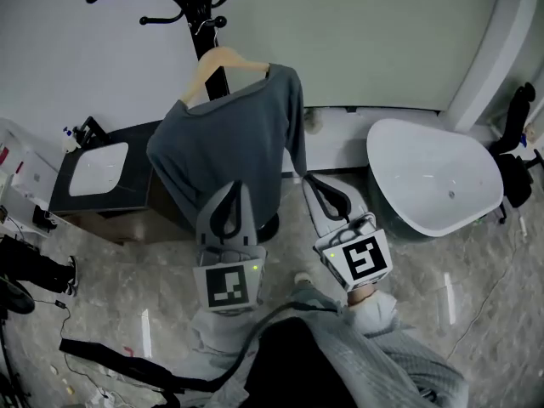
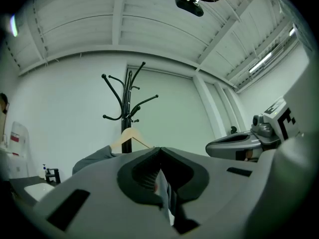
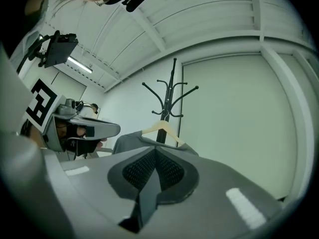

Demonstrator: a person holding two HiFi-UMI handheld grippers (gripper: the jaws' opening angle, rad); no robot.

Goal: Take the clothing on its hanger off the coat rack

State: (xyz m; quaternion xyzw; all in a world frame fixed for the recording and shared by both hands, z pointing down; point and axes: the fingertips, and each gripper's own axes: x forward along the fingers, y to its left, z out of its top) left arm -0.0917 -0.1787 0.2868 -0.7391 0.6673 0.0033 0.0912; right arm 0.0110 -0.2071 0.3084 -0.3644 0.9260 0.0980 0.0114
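We judge the task not yet begun: the grey sweater (image 1: pixel 225 151) hangs on its wooden hanger (image 1: pixel 223 62) on the coat rack (image 1: pixel 200 15). Our left gripper (image 1: pixel 237 187) and right gripper (image 1: pixel 309 181) point at it, jaws closed and empty.

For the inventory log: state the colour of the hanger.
Pale natural wood; the hanger shows best in the head view.

Left gripper (image 1: pixel 235 187) and right gripper (image 1: pixel 309 181), jaws together
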